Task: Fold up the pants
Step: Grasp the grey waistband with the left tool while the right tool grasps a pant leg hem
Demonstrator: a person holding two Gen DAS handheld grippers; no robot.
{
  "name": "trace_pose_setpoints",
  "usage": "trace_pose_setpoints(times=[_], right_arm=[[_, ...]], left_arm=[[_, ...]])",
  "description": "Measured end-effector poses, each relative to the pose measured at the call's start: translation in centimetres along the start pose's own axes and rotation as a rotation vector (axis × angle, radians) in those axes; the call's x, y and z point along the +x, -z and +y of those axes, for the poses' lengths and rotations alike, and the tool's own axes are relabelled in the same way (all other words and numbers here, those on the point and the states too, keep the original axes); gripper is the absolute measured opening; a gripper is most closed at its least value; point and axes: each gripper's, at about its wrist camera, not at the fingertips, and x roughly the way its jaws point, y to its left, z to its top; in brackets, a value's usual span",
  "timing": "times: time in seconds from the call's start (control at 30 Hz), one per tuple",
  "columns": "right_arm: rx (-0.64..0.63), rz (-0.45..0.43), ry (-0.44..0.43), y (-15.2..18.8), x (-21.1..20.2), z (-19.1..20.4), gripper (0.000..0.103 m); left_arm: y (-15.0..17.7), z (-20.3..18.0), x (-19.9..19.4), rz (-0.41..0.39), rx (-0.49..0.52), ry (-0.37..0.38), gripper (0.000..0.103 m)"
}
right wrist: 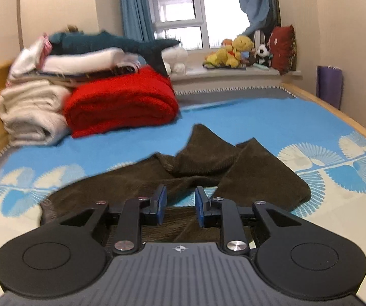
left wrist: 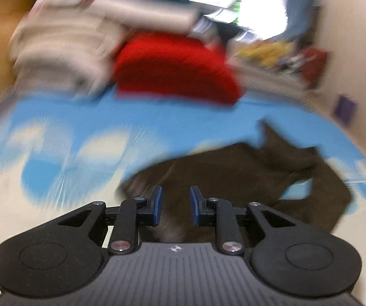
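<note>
Dark brown pants [right wrist: 208,168] lie crumpled on the blue and cream bedspread [right wrist: 272,122], legs bent toward the far right. My right gripper [right wrist: 180,205] hovers over their near part. Its blue pads [right wrist: 161,202] stand a narrow gap apart, and through that gap only the cloth and sheet below show. The left wrist view is smeared by motion. There the pants [left wrist: 233,173] spread ahead and to the right, and my left gripper [left wrist: 175,205] is above their near left end. A small gap also separates its pads [left wrist: 157,204], with nothing pinched between them.
A folded red blanket [right wrist: 121,102] and a stack of cream and white bedding [right wrist: 30,107] with a plush shark on top sit at the far left. Stuffed toys [right wrist: 236,51] line the windowsill. A wooden bed frame [right wrist: 335,117] borders the right side.
</note>
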Motion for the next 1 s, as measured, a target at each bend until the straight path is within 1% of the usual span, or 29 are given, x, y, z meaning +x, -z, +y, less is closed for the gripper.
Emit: trace_pose_setpoints(times=[0.03, 0.07, 0.1, 0.17, 0.23, 0.3, 0.37, 0.4, 0.43, 0.47, 0.5, 0.53, 0.6, 0.67, 0.7, 0.73, 0.77, 0.8, 0.83, 0.87, 0.9, 0.93, 1.0], right_arm=[[-0.004, 0.047, 0.002, 0.2, 1.6, -0.1, 0.028], [0.004, 0.089, -0.011, 0.3, 3.4, -0.2, 0.035], [0.004, 0.127, -0.012, 0.5, 5.3, -0.4, 0.042], [0.005, 0.218, -0.005, 1.2, 9.3, -0.4, 0.044], [0.01, 0.275, -0.001, 1.9, 12.7, -0.4, 0.046], [0.007, 0.337, 0.008, 3.0, 15.7, -0.1, 0.061], [0.003, 0.41, 0.018, 4.3, 18.2, 0.4, 0.065], [-0.002, 0.436, 0.019, 4.7, 19.2, 0.8, 0.067], [-0.012, 0.459, 0.018, 5.1, 20.3, 1.0, 0.069], [-0.026, 0.473, 0.017, 5.4, 21.1, 1.2, 0.074], [-0.039, 0.498, 0.018, 5.9, 21.9, 1.5, 0.077], [-0.063, 0.521, 0.028, 6.4, 22.6, 1.8, 0.077], [-0.12, 0.544, 0.058, 7.2, 23.7, 2.2, 0.077], [-0.148, 0.554, 0.082, 7.6, 24.2, 2.2, 0.078], [-0.149, 0.551, 0.086, 7.6, 24.3, 2.1, 0.077], [-0.142, 0.546, 0.094, 7.4, 24.3, 2.0, 0.075], [-0.133, 0.541, 0.105, 7.1, 24.3, 1.9, 0.062], [-0.123, 0.538, 0.115, 6.7, 24.1, 1.7, 0.04], [-0.118, 0.539, 0.119, 6.5, 23.8, 1.5, 0.026], [-0.107, 0.536, 0.116, 6.1, 23.4, 1.0, 0.008], [-0.087, 0.526, 0.109, 5.5, 22.7, 0.5, 0.007], [-0.07, 0.509, 0.102, 5.0, 22.1, 0.1, 0.007], [-0.05, 0.462, 0.097, 3.6, 19.8, -0.8, 0.007]], left_arm=[[0.2, 1.0, 1.9, 0.085, -0.042, -0.042, 0.025], [0.4, 1.9, 3.1, 0.113, -0.085, -0.022, 0.025], [0.5, 2.4, 4.3, 0.157, -0.109, 0.001, 0.026], [0.9, 2.7, 6.5, 0.217, -0.122, 0.033, 0.032], [1.6, 2.4, 8.4, 0.266, -0.104, 0.023, 0.052], [2.3, 2.2, 10.3, 0.321, -0.091, 0.032, 0.063], [3.0, 2.1, 11.5, 0.354, -0.084, 0.028, 0.07], [3.2, 2.3, 12.0, 0.353, -0.085, 0.038, 0.079], [3.5, 2.5, 12.5, 0.352, -0.085, 0.051, 0.085], [3.9, 2.5, 13.3, 0.38, -0.075, 0.055, 0.085], [4.2, 2.4, 14.1, 0.427, -0.054, 0.043, 0.085], [4.3, 2.2, 14.5, 0.444, -0.04, 0.039, 0.085], [4.6, 2.1, 14.9, 0.45, -0.024, 0.043, 0.085], [5.1, 2.0, 15.8, 0.501, -0.016, 0.053, 0.084], [5.1, 1.8, 15.8, 0.504, -0.006, 0.051, 0.083], [5.2, 1.5, 15.8, 0.496, 0.01, 0.053, 0.077], [5.3, 1.3, 15.7, 0.492, 0.025, 0.065, 0.072], [5.3, 1.1, 15.6, 0.491, 0.036, 0.081, 0.056], [5.2, 0.9, 15.5, 0.49, 0.04, 0.101, 0.044], [5.1, 0.7, 15.1, 0.478, 0.05, 0.089, 0.039], [5.1, 0.3, 14.8, 0.468, 0.061, 0.079, 0.032], [5.0, 0.1, 14.3, 0.455, 0.072, 0.076, 0.028], [4.6, -0.2, 13.1, 0.422, 0.082, 0.078, 0.024]])
